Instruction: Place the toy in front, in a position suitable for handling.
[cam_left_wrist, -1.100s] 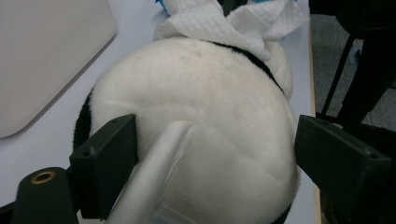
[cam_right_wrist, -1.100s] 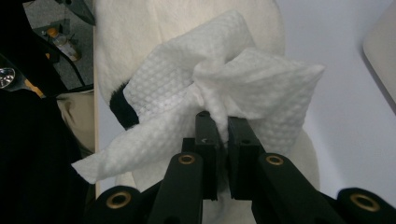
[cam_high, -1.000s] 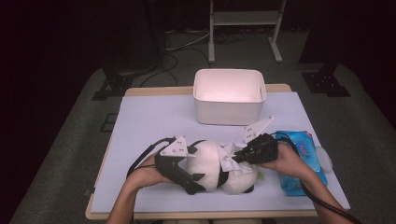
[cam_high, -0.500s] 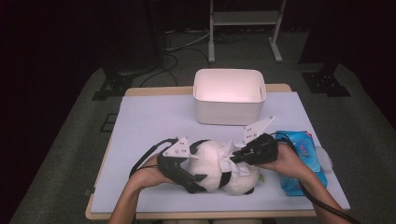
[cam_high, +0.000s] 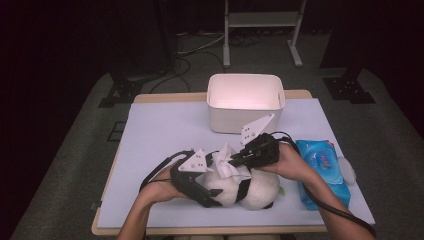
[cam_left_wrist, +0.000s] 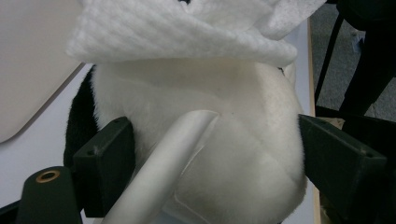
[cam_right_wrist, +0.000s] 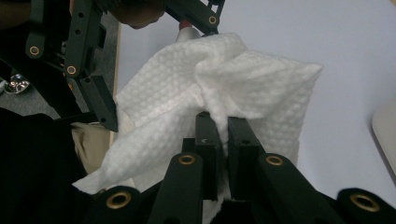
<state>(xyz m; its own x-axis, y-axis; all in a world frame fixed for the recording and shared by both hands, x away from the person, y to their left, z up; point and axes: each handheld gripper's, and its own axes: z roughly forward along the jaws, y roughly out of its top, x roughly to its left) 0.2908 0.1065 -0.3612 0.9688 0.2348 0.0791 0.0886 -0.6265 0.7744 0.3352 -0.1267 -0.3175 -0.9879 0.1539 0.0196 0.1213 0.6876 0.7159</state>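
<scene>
High view: pale lilac mat (cam_high: 165, 130) over a wooden table (cam_high: 150, 98), grey carpet (cam_high: 60, 190) around, dark room behind with a metal stand (cam_high: 260, 20) and black cables (cam_high: 185, 55) on the floor. White bin (cam_high: 245, 102) toward the far edge of the mat, empty inside as far as visible. Blue wipes pack (cam_high: 322, 167) at the right, lying flat, just beside the right forearm. Plush panda (cam_high: 250, 190) on its side near the front edge, black and white. Left gripper (cam_high: 202, 192) clamped across the panda's body, pads pressed into the fur on both sides in the left gripper view, panda (cam_left_wrist: 205, 140) between them. Right gripper (cam_high: 232, 160) pinched tight on a white wipe (cam_high: 225, 162), held over the panda; jaws nearly together on the wipe (cam_right_wrist: 215, 93) in the right gripper view
</scene>
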